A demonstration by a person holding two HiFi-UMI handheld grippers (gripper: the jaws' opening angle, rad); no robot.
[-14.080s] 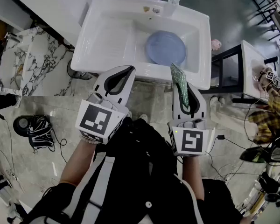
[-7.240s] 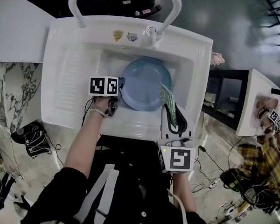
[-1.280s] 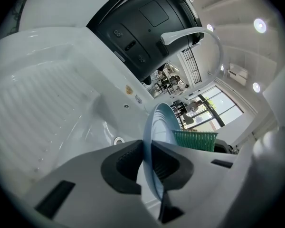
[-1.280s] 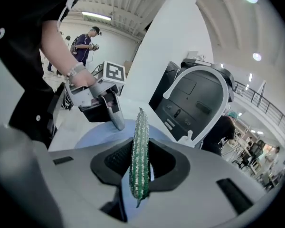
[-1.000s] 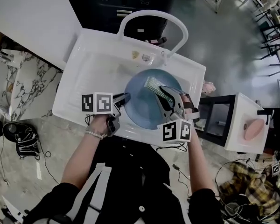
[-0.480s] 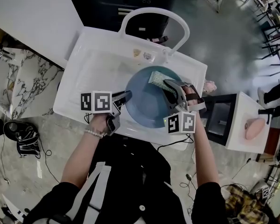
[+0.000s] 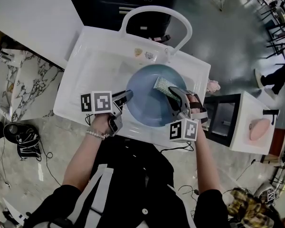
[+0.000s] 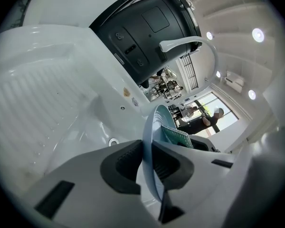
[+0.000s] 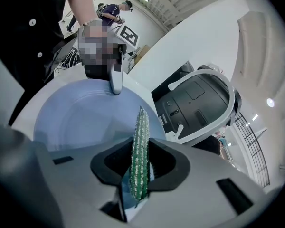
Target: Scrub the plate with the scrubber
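scrubber moved nearer across plate, clamped in right hand-held gripper

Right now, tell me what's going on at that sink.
A person stands at the white sink with a gripper in each hand. The left gripper clamps the blue plate by its rim within the sink. Its jaws have just eased slightly wider, with the rim between them. The right gripper grips the green scrubber, which lies across the upper right of the plate's face. Scrubbing looks under way.
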